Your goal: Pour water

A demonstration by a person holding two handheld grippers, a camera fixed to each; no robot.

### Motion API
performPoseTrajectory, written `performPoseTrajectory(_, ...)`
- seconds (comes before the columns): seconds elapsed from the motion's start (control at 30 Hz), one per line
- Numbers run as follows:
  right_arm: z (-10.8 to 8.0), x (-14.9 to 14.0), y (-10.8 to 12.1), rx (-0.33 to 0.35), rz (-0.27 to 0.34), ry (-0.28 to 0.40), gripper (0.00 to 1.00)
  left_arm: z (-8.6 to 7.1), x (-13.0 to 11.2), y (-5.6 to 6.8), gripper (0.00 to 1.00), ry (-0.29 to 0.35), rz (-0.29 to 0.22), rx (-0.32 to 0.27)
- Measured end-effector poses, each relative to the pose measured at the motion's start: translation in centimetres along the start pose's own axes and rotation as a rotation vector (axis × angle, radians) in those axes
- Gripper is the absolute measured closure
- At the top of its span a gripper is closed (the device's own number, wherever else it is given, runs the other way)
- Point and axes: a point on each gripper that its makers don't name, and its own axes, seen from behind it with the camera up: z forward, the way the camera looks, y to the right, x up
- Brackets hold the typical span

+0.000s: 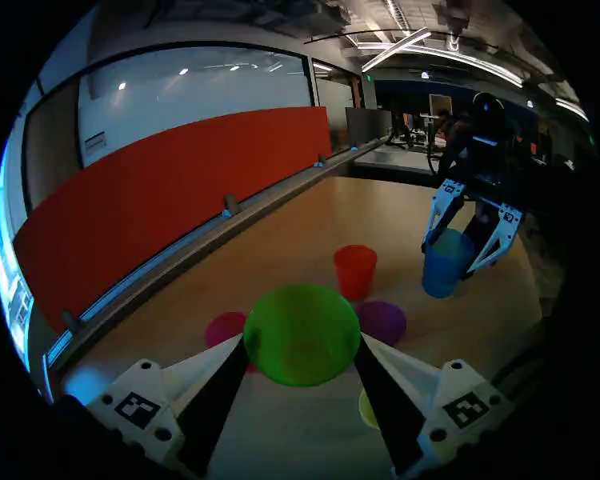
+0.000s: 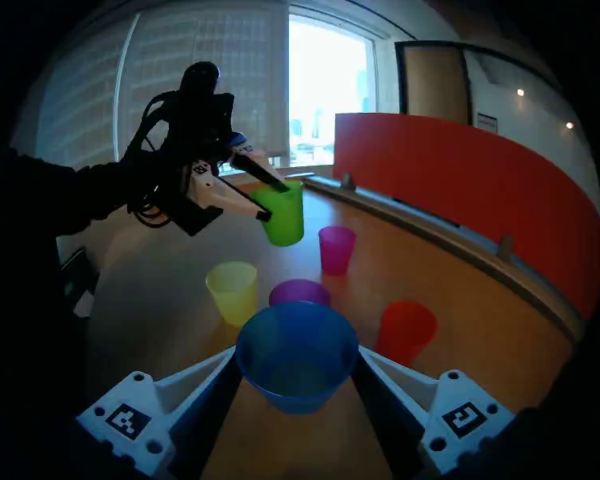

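the left gripper (image 1: 300, 346) has its two fingers closed part-way onto the sides of a green plastic cup (image 1: 302, 320), which sits upright between them with its open mouth toward the camera. just beyond the fingertips on the wooden table (image 1: 316, 216) stand a magenta cup (image 1: 222, 326) off the left finger, a purple cup (image 1: 384, 320) off the right finger, and a red cup (image 1: 355, 270) straight ahead past the green one; the rim of a yellow cup (image 1: 367, 410) peeks out below the right finger. farther out and to the right, the right gripper (image 1: 454, 254) grips a blue cup (image 1: 444, 274) between both fingers. in the right gripper view that blue cup (image 2: 298, 360) fills the gap between the near fingers, mouth up. ahead of it are the purple cup (image 2: 298, 291), the yellow cup (image 2: 233, 292) to the left, the red cup (image 2: 406, 328) to the right and the magenta cup (image 2: 336, 250) farther on. beyond them a dark-sleeved arm (image 2: 60, 196) holds the left gripper (image 2: 274, 202) with the green cup (image 2: 286, 222) upright above the table. a red partition (image 1: 164, 192) runs along the table's far edge. whether either held cup contains water cannot be told.
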Motion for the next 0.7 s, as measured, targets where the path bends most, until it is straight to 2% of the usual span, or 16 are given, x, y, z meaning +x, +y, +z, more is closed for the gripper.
performPoseTrajectory(0.3, -1.6, 2.7, -0.8, -0.031, 0.000, 0.066, 0.09, -2.4, 2.7, 0.5, 0.13, 0.085, -0.058, 0.047)
performPoseTrajectory(0.53, -2.4, 4.4, -1.2, -0.049, -0.003, 0.105, 0.09, -4.4, 4.4, 1.1, 0.13, 0.159, -0.115, 0.049)
performPoseTrajectory(0.7, -2.8, 5.2, -1.5, -0.054, -0.005, 0.123, 0.09, -5.3, 5.1, 1.1, 0.13, 0.192, -0.128, 0.065)
